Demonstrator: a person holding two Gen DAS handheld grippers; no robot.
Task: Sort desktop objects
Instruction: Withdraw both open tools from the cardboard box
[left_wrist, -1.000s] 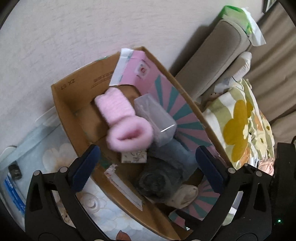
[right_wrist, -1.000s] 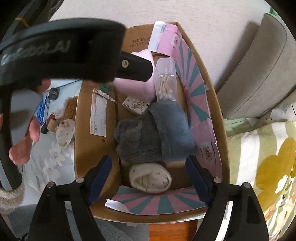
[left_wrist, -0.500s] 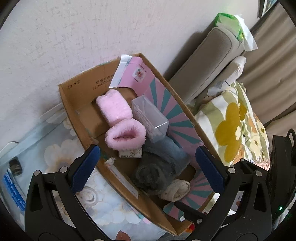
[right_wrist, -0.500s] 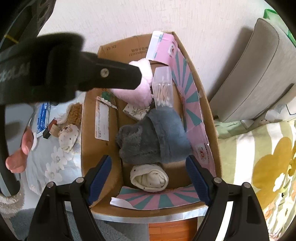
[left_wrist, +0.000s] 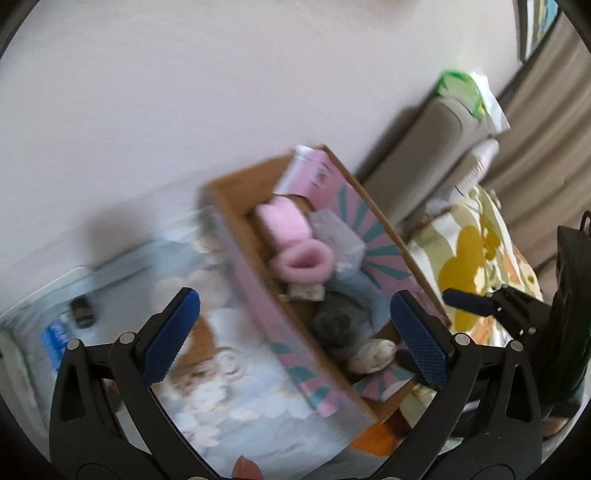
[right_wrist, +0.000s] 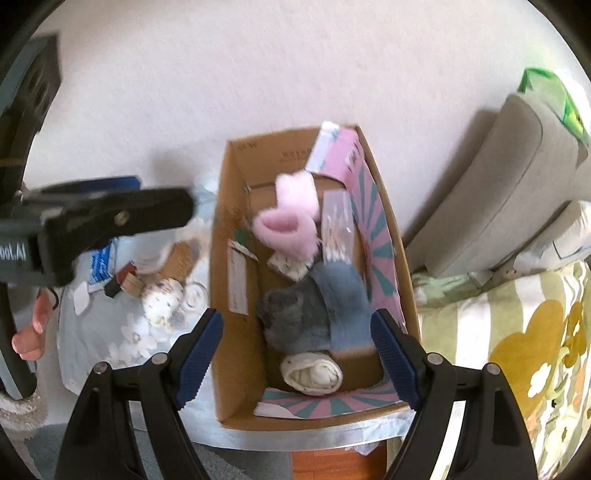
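Left wrist view: left gripper (left_wrist: 295, 332) spread wide, empty, above cardboard box (left_wrist: 229, 236); pink fluffy sock (left_wrist: 295, 243) lies inside. Heavy blur, so a misjudged reach could knock the box rim.

Right wrist view: right gripper (right_wrist: 297, 358) gaping, empty, over rolled cream sock (right_wrist: 312, 373). Small items (right_wrist: 162, 291) lie on the floral cloth (right_wrist: 122, 339) beside the box; the grippers could collide.

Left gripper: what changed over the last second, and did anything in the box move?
The left gripper, open and empty, pulled back up and away from the cardboard box toward the table's left side; the right gripper also backed off, open. Nothing grasped or released. The pink fuzzy sock, grey socks and cream roll stayed in place.
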